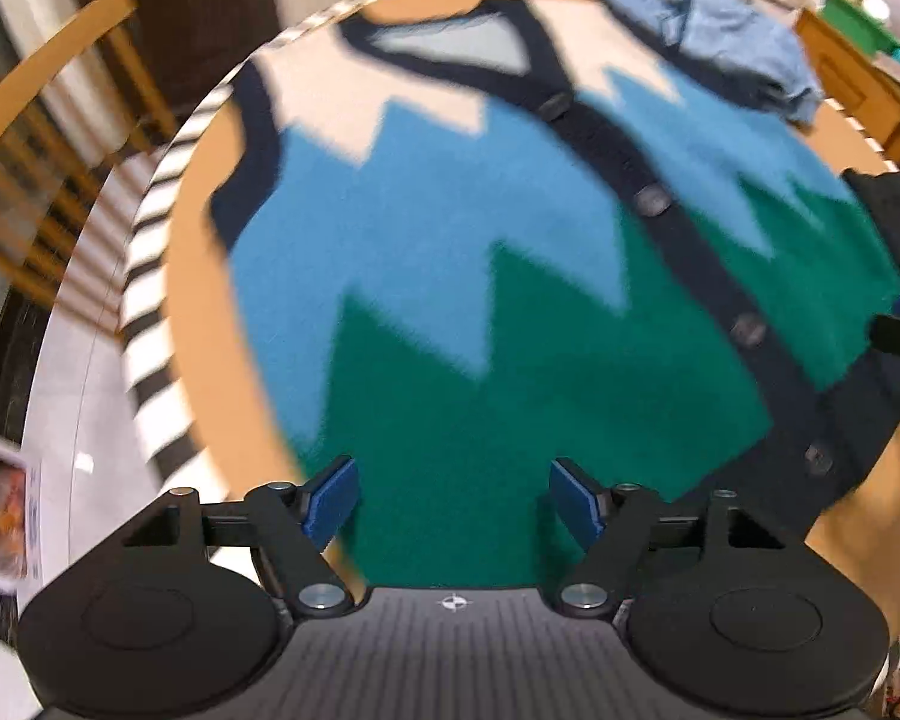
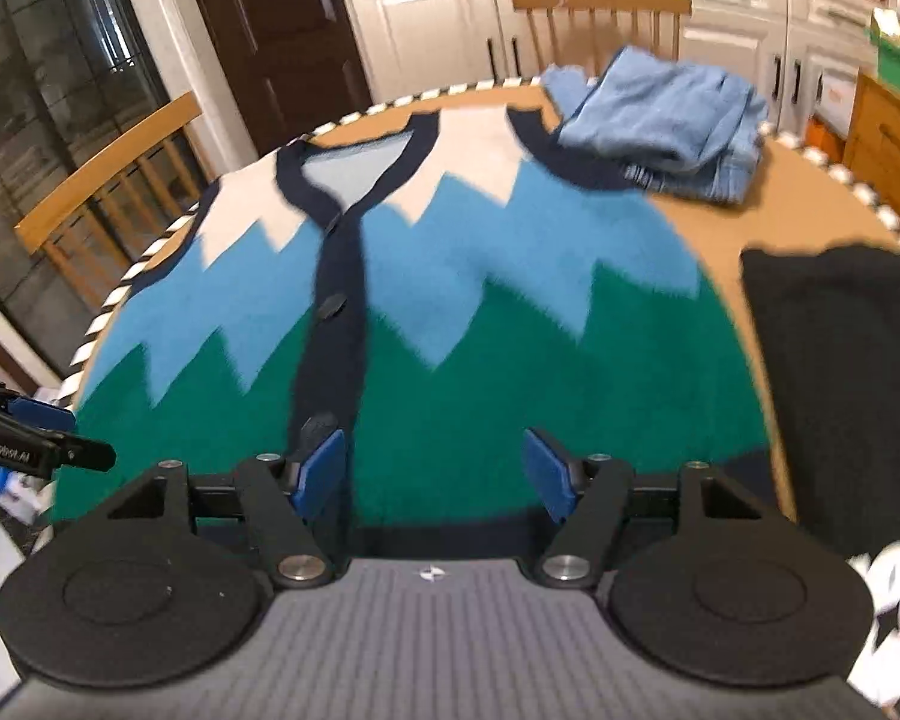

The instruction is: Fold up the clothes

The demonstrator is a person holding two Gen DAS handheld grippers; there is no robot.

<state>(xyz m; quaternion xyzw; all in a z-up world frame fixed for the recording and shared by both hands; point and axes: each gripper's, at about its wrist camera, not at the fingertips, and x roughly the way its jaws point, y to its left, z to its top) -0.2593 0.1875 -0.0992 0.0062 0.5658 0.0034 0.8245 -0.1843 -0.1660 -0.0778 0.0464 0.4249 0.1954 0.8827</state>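
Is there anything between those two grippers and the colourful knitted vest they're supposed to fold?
Nothing visible. The vest lies flat right under the open left gripper and right gripper. The blue clothes overlap only its far shoulder.

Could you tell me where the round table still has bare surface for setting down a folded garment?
The main bare patch lies between the knitted vest, the light blue folded garment and the black garment. A narrow strip runs between the vest's side and the table's striped rim. The middle and far edge are crowded.

Vest [image 2: 450, 312] flat on table [image 2: 714, 228]; folded jeans [image 2: 666, 120] behind, dark garment [image 2: 846, 372] right.
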